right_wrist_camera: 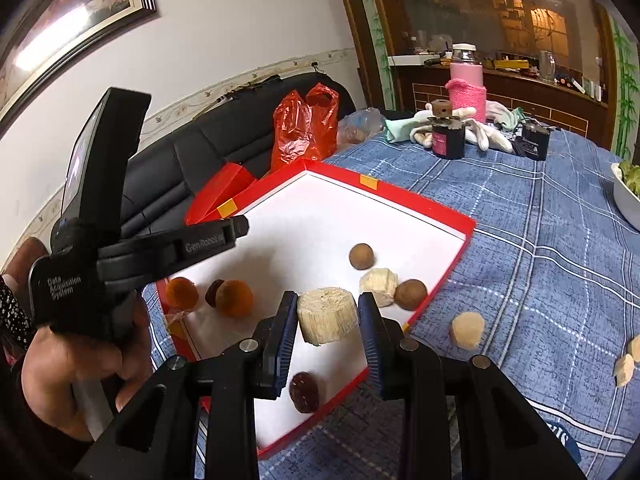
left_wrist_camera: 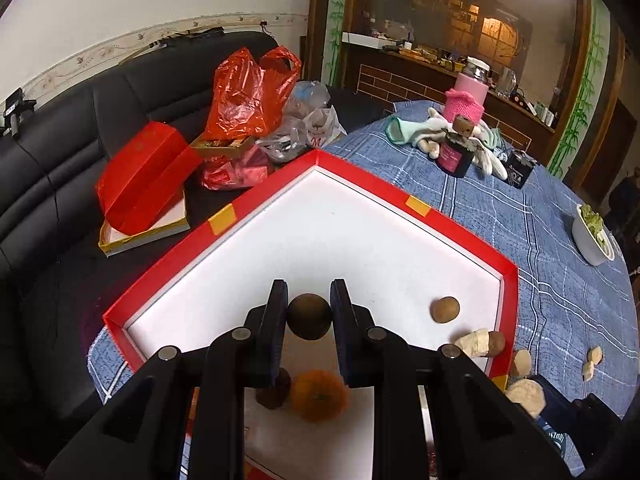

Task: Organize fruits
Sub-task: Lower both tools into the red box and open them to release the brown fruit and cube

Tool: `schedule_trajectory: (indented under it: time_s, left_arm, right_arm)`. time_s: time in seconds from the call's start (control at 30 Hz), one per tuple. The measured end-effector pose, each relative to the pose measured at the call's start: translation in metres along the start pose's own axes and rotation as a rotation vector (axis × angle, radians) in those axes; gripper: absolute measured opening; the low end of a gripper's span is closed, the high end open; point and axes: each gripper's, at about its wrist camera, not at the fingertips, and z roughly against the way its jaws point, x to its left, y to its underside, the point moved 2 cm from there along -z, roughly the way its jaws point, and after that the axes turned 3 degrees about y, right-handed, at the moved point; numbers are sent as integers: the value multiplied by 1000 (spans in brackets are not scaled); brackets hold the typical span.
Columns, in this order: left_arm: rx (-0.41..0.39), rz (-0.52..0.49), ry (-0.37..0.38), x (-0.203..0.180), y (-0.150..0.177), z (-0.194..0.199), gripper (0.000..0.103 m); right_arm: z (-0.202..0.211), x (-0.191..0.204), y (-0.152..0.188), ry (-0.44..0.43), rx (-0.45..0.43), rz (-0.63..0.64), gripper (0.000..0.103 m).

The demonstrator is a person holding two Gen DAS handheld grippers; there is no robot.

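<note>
While several fruits already lie in the red box, both grippers clamp pieces above it, others waiting outside on the right.

Black leather sofa, red plastic bag, pink-sleeved flask, dark jar, white gloves, blue plaid tablecloth, framed picture.

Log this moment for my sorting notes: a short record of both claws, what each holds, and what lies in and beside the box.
left claw: shut on dark round fruit, above the box
right claw: shut on pale chunk, above the box
box: red rim, white floor, on blue cloth
in box: oranges, brown fruits, date, another pale chunk
outside box: pale pieces on the cloth
</note>
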Motion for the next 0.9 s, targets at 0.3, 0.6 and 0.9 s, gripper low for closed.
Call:
schedule_trajectory:
  time_s: [0.3, 0.6, 0.9]
  left_arm:
    - [-14, 16, -11, 21, -6, 2, 20]
    - [1, -21, -32, 23, -11, -5, 20]
    - [56, -87, -8, 0, -8, -22, 20]
  right_arm:
    - [6, 41, 11, -46, 10, 77, 31]
    - [-5, 63, 21, -52, 22, 140, 31]
    - [-8, 19, 6, -15, 5, 44, 31]
